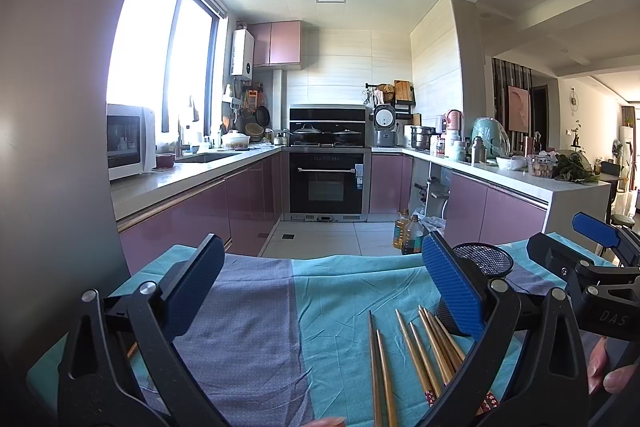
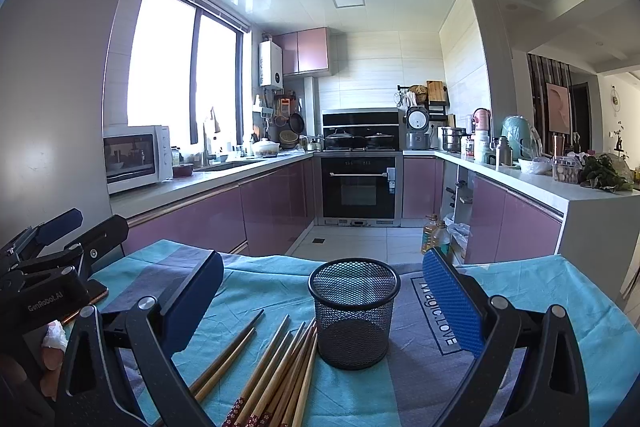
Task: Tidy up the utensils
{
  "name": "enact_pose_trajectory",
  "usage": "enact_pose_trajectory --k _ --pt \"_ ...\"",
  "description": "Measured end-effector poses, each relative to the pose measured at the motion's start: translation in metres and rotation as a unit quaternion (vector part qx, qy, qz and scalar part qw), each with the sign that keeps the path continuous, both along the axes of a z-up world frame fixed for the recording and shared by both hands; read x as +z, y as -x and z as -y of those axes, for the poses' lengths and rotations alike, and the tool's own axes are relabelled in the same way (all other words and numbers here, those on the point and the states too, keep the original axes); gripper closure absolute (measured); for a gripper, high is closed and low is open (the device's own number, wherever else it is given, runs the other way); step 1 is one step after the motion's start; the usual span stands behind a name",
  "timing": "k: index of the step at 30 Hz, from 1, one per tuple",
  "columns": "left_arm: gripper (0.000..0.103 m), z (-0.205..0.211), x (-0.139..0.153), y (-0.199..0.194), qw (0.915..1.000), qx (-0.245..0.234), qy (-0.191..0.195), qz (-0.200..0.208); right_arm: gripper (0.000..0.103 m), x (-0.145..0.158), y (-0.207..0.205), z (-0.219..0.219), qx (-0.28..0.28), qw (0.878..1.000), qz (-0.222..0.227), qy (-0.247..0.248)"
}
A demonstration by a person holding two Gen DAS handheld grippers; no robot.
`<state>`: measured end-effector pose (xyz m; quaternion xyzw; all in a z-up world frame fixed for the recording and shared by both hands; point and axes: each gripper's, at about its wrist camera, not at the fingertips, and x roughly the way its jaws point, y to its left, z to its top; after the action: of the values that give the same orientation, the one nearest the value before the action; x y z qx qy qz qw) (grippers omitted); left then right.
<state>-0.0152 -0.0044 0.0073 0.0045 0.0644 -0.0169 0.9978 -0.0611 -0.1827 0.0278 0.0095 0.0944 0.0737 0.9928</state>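
a: entry. why does the layout look the way it does?

b: the mesh cup [image 2: 354, 311] stands upright on the cloth [image 2: 256, 399], mouth up, empty as far as i can see. the chopsticks [image 2: 276, 371] lie loose in a fan just left of it, thin tips toward the cup, patterned ends toward the person. my reading: staged so each stick can be lifted and dropped in tips first. none is in the cup yet.

a: right gripper?

b: right gripper [image 2: 324, 311] hovers low over the cloth, fingers spread wide. the cup and most of the sticks sit between the two fingers in its view, but nothing is pinched and i see no contact.

a: left gripper?

b: left gripper [image 1: 326, 291] likewise spread wide, holding nothing. between its fingers is mostly bare cloth; the sticks lie just inside its right finger [image 1: 452, 291], the cup partly hidden behind that finger.

a: judgement?

b: task at the start. the sticks overlap, so picking a single one looks fiddly.
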Motion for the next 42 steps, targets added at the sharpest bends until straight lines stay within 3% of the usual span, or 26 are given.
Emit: enact_pose_trajectory --k 42 --pt "0.006 0.0028 -0.0015 -0.0040 0.9999 -0.003 -0.001 -0.011 0.006 0.0029 0.0000 0.0072 0.006 1.000 -0.009 -0.007"
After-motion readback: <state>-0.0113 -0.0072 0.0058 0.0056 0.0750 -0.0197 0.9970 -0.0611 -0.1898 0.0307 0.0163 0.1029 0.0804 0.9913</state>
